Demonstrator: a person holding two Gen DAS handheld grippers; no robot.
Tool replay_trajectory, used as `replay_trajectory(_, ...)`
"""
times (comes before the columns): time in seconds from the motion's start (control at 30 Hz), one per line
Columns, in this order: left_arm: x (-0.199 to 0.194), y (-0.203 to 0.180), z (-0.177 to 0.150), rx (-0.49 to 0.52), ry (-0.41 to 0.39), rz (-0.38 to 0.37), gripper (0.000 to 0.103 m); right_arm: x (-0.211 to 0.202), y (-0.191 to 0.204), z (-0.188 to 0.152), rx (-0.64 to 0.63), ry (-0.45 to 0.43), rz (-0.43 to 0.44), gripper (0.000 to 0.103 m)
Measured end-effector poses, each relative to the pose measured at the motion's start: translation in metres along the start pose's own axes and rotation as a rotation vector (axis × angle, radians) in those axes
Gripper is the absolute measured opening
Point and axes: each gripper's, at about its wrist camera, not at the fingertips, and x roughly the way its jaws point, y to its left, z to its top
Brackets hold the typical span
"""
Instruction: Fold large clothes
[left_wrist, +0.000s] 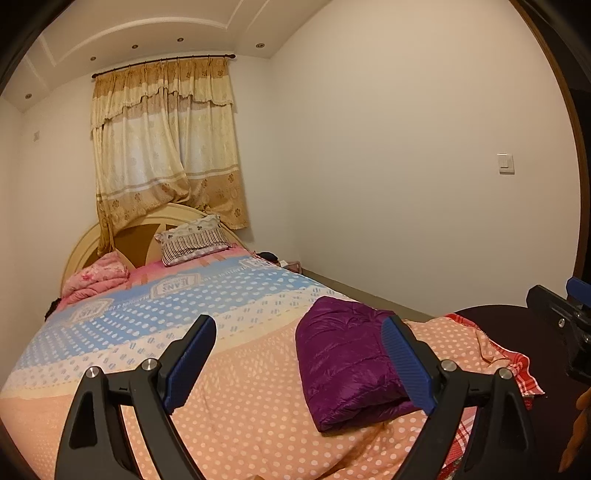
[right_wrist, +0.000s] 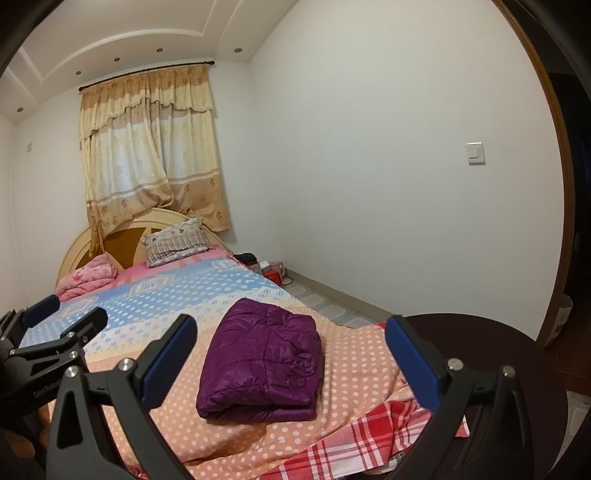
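A purple puffer jacket lies folded into a compact bundle on the polka-dot bed cover, near the bed's foot. My left gripper hangs open above the bed, its right finger overlapping the jacket's right edge in view, with nothing between the pads. My right gripper is open too, held above and in front of the jacket, holding nothing. In the right wrist view the left gripper shows at the left edge. The right gripper's body shows at the left wrist view's right edge.
A pillow and a pink folded blanket sit by the headboard. A red checked cloth hangs at the bed's near corner. A dark round surface lies at the right. Boxes stand on the floor beside the bed, by the wall.
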Motion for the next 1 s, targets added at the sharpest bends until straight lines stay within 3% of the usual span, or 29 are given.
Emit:
replay_trajectory(0.33,0.006,0.010,-0.002,-0.033,0.022,0.012,0.092,0.004,-0.001,-0.001,0.003,-0.002,0.002,0.103)
replay_trajectory(0.57,0.020,0.021,-0.008,-0.108,0.084,-0.081,0.092,0.005,0.001,-0.003,-0.003,0.011,0.006,0.103)
replay_trajectory(0.77,0.017,0.021,-0.013,-0.078,0.018,-0.016,0.092,0.010,0.006,-0.007,-0.014,0.030,0.009,0.103)
replay_trajectory(1.0,0.029,0.020,-0.018,-0.068,0.039,0.013,0.092,0.015,0.008,-0.011,-0.017,0.053,0.010,0.103)
